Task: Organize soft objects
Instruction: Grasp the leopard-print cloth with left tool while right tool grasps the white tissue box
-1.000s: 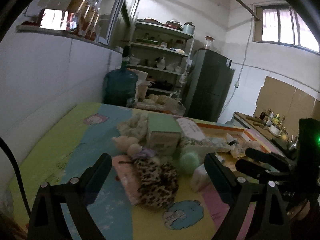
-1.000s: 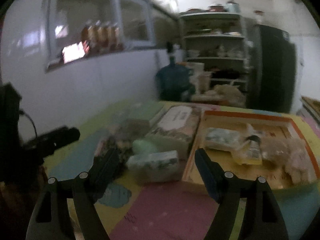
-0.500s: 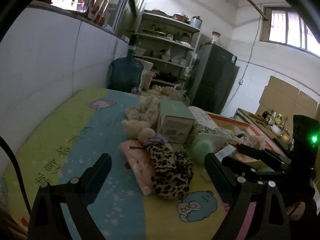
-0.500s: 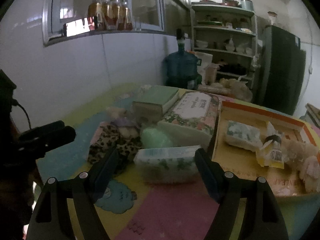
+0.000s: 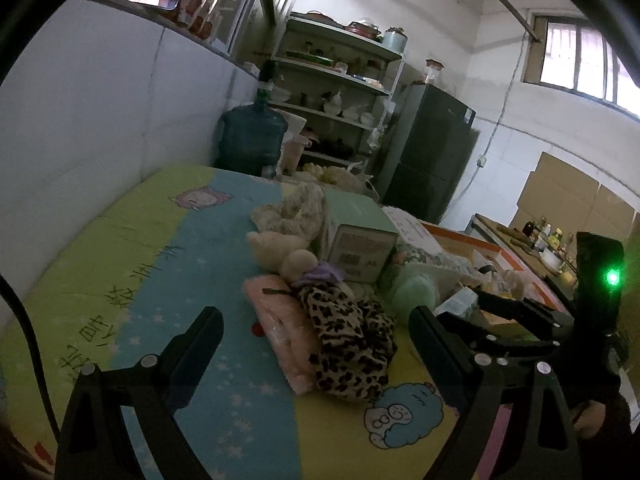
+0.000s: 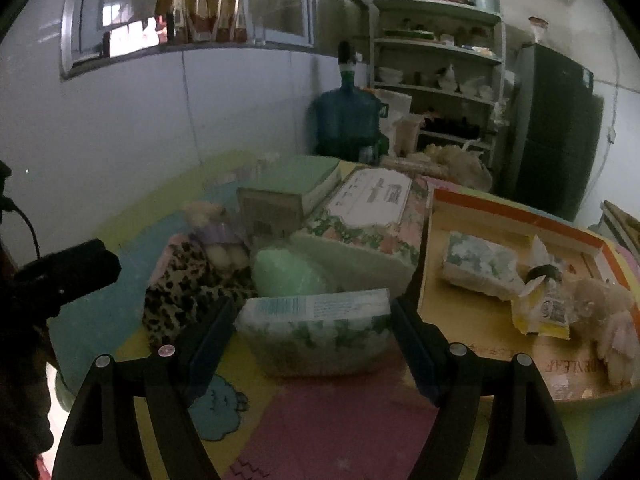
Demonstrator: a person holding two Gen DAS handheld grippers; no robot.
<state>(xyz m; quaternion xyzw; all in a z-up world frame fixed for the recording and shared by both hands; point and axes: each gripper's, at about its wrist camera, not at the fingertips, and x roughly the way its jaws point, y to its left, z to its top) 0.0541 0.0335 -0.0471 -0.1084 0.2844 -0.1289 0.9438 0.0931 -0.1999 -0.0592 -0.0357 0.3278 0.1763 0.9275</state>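
A soft tissue pack (image 6: 316,330) lies on the colourful mat, between the open jaws of my right gripper (image 6: 310,338), which straddles it without squeezing. A leopard-print cloth (image 5: 348,344) and a pink cloth (image 5: 282,332) lie ahead of my open, empty left gripper (image 5: 316,338). A small teddy bear (image 5: 286,254), a lacy cloth (image 5: 296,210) and a green puff (image 6: 286,274) lie among them. The orange-rimmed cardboard tray (image 6: 516,216) holds another tissue pack (image 6: 478,266) and a plush toy (image 6: 608,316).
A green box (image 5: 356,236) and a floral tissue box (image 6: 368,220) stand mid-mat. A water jug (image 5: 250,138), shelves (image 6: 436,64) and a dark fridge (image 5: 430,156) stand behind. The white wall runs along the mat's left side.
Both grippers have moved forward and lower toward the pile. My right gripper now straddles the tissue pack; the left has come closer to the leopard-print cloth.
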